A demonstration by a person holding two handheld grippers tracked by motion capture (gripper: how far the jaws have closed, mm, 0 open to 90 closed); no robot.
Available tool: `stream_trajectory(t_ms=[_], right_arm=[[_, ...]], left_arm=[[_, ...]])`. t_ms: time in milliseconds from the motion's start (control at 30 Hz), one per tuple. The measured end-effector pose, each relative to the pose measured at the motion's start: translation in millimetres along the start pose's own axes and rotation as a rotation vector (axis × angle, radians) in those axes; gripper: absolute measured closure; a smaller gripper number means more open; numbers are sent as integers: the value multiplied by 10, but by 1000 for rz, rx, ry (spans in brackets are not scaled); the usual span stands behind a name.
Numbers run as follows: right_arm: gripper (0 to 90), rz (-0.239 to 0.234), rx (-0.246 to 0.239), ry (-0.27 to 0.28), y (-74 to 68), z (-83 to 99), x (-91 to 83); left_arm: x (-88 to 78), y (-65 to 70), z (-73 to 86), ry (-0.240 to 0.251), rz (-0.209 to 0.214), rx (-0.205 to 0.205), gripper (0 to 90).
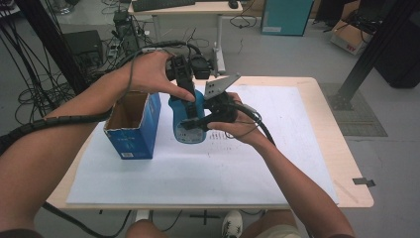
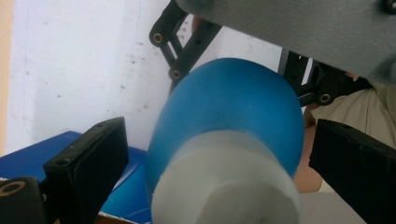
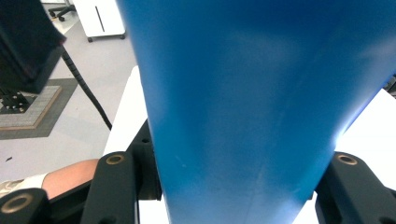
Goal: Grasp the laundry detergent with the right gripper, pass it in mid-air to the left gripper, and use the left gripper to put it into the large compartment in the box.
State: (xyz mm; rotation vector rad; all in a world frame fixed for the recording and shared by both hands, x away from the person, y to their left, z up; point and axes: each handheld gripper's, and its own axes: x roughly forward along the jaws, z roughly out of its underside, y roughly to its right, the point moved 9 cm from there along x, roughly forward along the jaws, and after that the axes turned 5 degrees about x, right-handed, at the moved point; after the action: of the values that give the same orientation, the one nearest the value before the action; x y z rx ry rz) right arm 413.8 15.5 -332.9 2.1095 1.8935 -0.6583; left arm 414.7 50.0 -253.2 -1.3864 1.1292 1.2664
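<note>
From the high view, the blue bottle is held above the white sheet on the tabletop, beside the open blue box; the right tongs clamp its body, apparently to steady it. In the left gripper view, the left tongs stand open astride the white cap, seemingly ready to grip it. In the right gripper view, the jaws press both flanks of the bottle.

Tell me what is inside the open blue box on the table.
The blue box stands open at the top; the high view shows bare brown cardboard inner walls and nothing in the visible part. Its bottom is hidden by the near wall.
</note>
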Motion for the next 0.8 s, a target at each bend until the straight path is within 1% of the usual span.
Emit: stream_trajectory(t_ms=[100,133,200,367,433,467,500,600,667,733,767,800], right_arm=[[443,-1,-2,1,-1,-8,-4],[443,-1,-2,1,-2,-9,-5],[443,0,-1,3,-8,-14,-10],[443,0,-2,6,-12,-21,-15],[443,0,-6,8,-13,-28,-13],[442,0,-7,8,-14,-29,-13],[442,2,-8,5,-14,-30,-16],[443,1,-7,6,-17,-36,-20],[442,0,-5,6,-19,-38,-22],[442,0,-7,6,-17,-40,-22],[442,1,-7,6,-15,-40,-21],[442,1,-7,6,-15,-40,-21]], left_arm=[[-14,5,0,-3,5,2,51],[-18,3,-3,3,-3,-1,51],[-33,5,1,-1,5,7,51],[-37,7,-5,8,-3,2,50],[-34,15,-6,9,6,1,50],[-35,10,0,2,0,13,51],[-36,10,3,0,1,13,50],[-34,11,4,7,-2,2,50],[-36,8,12,2,-2,3,50],[-38,8,8,8,-8,-1,50],[-45,4,11,4,-7,7,50],[-45,4,11,4,-7,7,50]])
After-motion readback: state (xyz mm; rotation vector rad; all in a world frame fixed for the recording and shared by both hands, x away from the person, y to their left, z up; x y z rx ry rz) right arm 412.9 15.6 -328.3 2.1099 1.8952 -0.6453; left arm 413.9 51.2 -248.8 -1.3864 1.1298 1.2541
